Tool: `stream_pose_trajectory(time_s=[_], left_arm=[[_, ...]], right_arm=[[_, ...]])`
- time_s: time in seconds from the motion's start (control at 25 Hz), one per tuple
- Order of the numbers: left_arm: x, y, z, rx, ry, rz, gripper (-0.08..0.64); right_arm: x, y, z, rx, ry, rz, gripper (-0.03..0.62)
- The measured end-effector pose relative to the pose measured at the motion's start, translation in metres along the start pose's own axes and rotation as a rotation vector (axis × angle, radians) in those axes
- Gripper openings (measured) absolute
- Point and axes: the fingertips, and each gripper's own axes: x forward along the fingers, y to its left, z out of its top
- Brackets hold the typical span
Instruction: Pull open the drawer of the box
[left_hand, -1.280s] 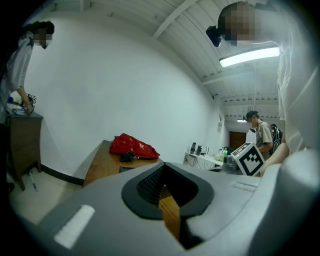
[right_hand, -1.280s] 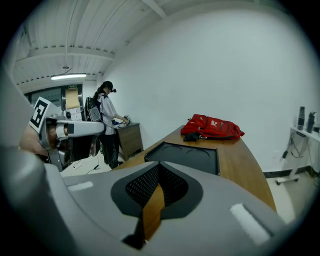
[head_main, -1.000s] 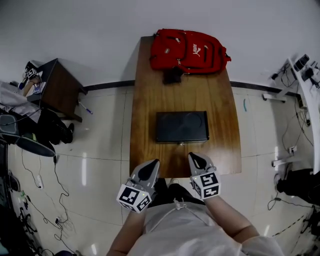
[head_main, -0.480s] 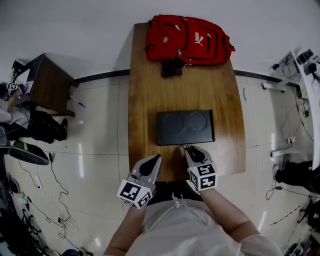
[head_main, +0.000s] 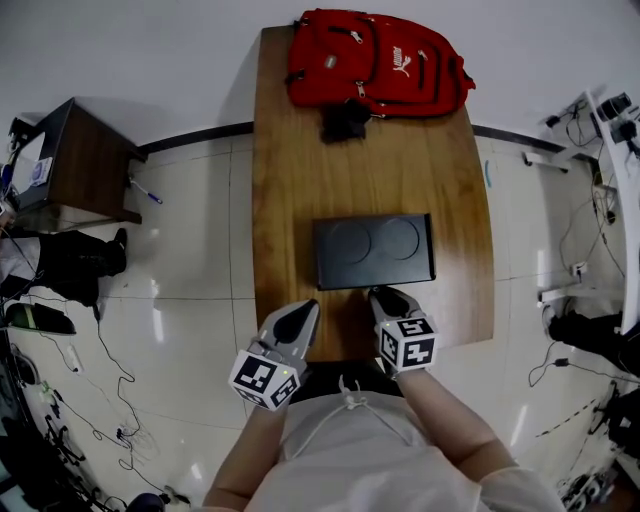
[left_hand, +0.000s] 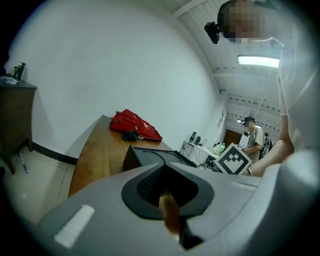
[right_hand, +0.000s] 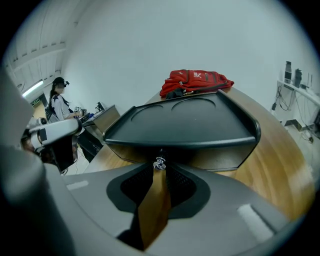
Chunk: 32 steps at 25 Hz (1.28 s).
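Since a second ago the right gripper (head_main: 385, 297) has pushed forward from the near edge of the table (head_main: 290, 180) right up to the front of the black box (head_main: 373, 252), which lies at the middle of the head view. Its jaws are drawn in to a thin wedge, and the little metal knob (right_hand: 159, 163) sits right where the tips meet, so it looks pinched on it. The drawer (right_hand: 215, 157) front is flush under the box's lid, not pulled out.

Lower left of centre in the head view, the left gripper (head_main: 298, 318) has barely shifted. It hangs over the table's near edge, clear of the box, with its jaws all but together and only bare wood showing in the sliver between them.

At the top of the head view a red backpack (head_main: 375, 62) lies on the table's far end, well apart from the box.
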Motion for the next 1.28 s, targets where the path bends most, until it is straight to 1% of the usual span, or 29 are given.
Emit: stream_pose_trajectory(time_s=[0.32,0.52,0.96,1.28], left_arm=[[-0.006,0.000,-0.009,-0.010,0.014,-0.003,0.006],[-0.013,-0.007,-0.015,-0.006,0.016,-0.003,0.006],[-0.032,-0.027,-0.033,0.008,0.009,-0.002,0.006],[-0.041,-0.050,-0.048,0.016,0.013,-0.008,0.006]], right_arm=[[0.003,0.002,-0.002,-0.039,0.023,-0.016,0.072],[-0.003,0.004,-0.009,-0.046,0.033,-0.015,0.072],[-0.027,0.018,-0.050,-0.029,0.056,0.026,0.071],[-0.043,0.026,-0.078,-0.022,0.070,0.058,0.071]])
